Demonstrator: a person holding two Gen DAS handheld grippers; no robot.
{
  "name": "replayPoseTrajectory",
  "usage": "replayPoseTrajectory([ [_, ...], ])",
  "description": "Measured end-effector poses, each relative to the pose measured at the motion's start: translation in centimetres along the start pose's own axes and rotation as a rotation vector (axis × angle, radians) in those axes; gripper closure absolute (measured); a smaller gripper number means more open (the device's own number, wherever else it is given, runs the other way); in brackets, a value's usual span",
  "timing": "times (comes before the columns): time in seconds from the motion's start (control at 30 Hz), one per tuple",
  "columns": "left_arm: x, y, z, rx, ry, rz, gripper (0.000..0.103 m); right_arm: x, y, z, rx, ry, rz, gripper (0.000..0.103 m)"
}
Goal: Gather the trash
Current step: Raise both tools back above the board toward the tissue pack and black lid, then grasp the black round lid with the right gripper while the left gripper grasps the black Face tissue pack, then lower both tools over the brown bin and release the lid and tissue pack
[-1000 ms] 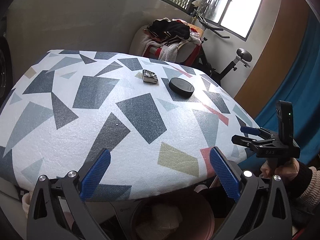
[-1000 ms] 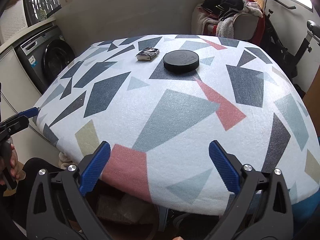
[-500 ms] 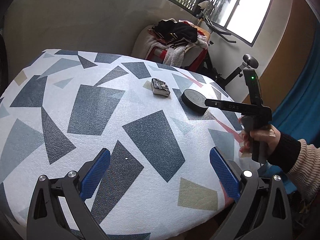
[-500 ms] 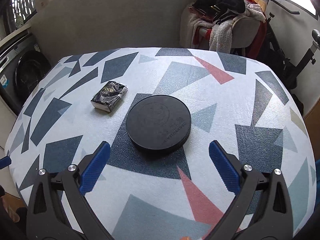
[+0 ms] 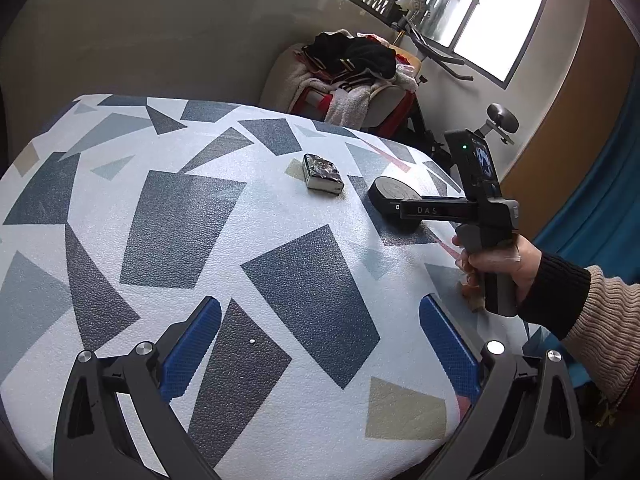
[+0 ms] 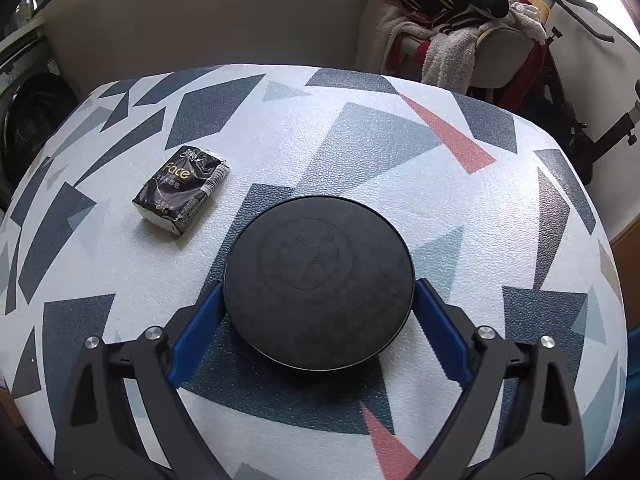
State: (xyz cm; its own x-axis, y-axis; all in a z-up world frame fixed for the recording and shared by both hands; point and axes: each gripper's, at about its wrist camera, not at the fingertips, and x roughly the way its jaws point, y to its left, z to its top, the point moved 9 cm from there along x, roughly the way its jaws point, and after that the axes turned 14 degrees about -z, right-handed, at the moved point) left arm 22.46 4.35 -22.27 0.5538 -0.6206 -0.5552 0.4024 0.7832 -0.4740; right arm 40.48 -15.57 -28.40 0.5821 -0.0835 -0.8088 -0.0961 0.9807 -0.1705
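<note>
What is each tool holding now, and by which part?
The left tool holds nothing. The right tool has just been closing its jaws around the black disc, pads at its opposite side edges; whether they press cannot be told.

table cloth (image 6: 360, 152): we see its geometric pattern under and ahead of the right gripper (image 6: 319, 283) | chair (image 6: 500, 52) piled with clothes: beyond the table, ahead to the right | exercise bike (image 6: 580, 132): far right | washing machine (image 6: 36, 120): far left
</note>
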Motion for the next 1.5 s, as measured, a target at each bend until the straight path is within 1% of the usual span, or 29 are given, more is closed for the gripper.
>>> replayPoseTrajectory([
  [0.07, 0.7, -0.2, 0.8, 0.013, 0.011, -0.004, 0.006, -0.9, -0.4, 0.2, 0.027, -0.025, 0.026, 0.012],
  [0.2, 3.2, -0.2, 3.0, 0.035, 0.046, 0.009, 0.006, -3.3, -2.4, 0.3, 0.069, -0.081, 0.026, 0.012],
  [0.3, 6.3, -0.2, 5.2, 0.097, 0.086, 0.055, 0.006, -5.5, -4.6, -0.3, 0.093, -0.133, 0.019, 0.012],
  [0.4, 9.9, 0.6, 7.6, 0.09, 0.11, 0.077, 0.006, -6.9, -6.8, -1.5, 0.128, -0.161, 0.004, 0.012],
  [0.43, 11.3, 0.9, 8.3, 0.08, 0.126, 0.077, 0.01, -7.3, -7.4, -1.9, 0.148, -0.165, 0.01, 0.012],
  [0.5, 13.9, 1.4, 9.3, 0.074, 0.158, 0.092, 0.017, -8.3, -8.4, -2.7, 0.202, -0.18, 0.055, 0.012],
  [0.53, 15.1, 1.8, 9.7, 0.07, 0.17, 0.106, 0.018, -8.7, -8.9, -3.1, 0.22, -0.187, 0.063, 0.012],
  [0.63, 18.1, 3.0, 10.5, 0.056, 0.194, 0.15, 0.019, -9.5, -10.0, -4.4, 0.232, -0.2, 0.042, 0.012],
  [0.7, 19.7, 3.3, 10.7, 0.078, 0.221, 0.174, 0.019, -9.9, -10.3, -5.3, 0.233, -0.2, 0.047, 0.012],
  [0.77, 21.0, 3.9, 10.8, 0.081, 0.243, 0.221, 0.019, -10.0, -10.4, -6.0, 0.221, -0.199, 0.042, 0.012],
  [0.8, 21.3, 4.4, 10.9, 0.071, 0.241, 0.243, 0.021, -10.0, -10.6, -6.3, 0.216, -0.197, 0.038, 0.012],
  [0.87, 21.9, 4.9, 11.1, 0.04, 0.251, 0.262, 0.029, -10.0, -10.9, -6.8, 0.223, -0.195, 0.033, 0.012],
  [0.9, 21.9, 5.0, 11.3, 0.054, 0.254, 0.291, 0.04, -10.0, -11.1, -7.1, 0.23, -0.194, 0.03, 0.012],
  [0.93, 21.9, 5.0, 11.4, 0.072, 0.261, 0.306, 0.062, -10.1, -11.3, -7.3, 0.236, -0.192, 0.027, 0.012],
  [0.97, 21.7, 4.9, 11.5, 0.075, 0.263, 0.299, 0.064, -10.1, -11.4, -7.5, 0.24, -0.19, 0.026, 0.012],
  [1.0, 21.4, 4.7, 11.5, 0.066, 0.264, 0.278, 0.068, -10.2, -11.6, -7.6, 0.244, -0.19, 0.025, 0.012],
  [1.07, 20.4, 4.0, 11.3, 0.079, 0.256, 0.261, 0.07, -10.5, -11.7, -7.9, 0.245, -0.191, 0.017, 0.012],
  [1.3, 15.1, -0.1, 9.6, 0.119, 0.224, 0.187, 0.07, -12.7, -11.1, -9.2, 0.243, -0.193, 0.019, 0.012],
  [1.5, 9.6, -4.3, 6.7, 0.106, 0.171, 0.108, 0.07, -15.9, -9.5, -11.0, 0.218, -0.203, 0.039, 0.012],
])
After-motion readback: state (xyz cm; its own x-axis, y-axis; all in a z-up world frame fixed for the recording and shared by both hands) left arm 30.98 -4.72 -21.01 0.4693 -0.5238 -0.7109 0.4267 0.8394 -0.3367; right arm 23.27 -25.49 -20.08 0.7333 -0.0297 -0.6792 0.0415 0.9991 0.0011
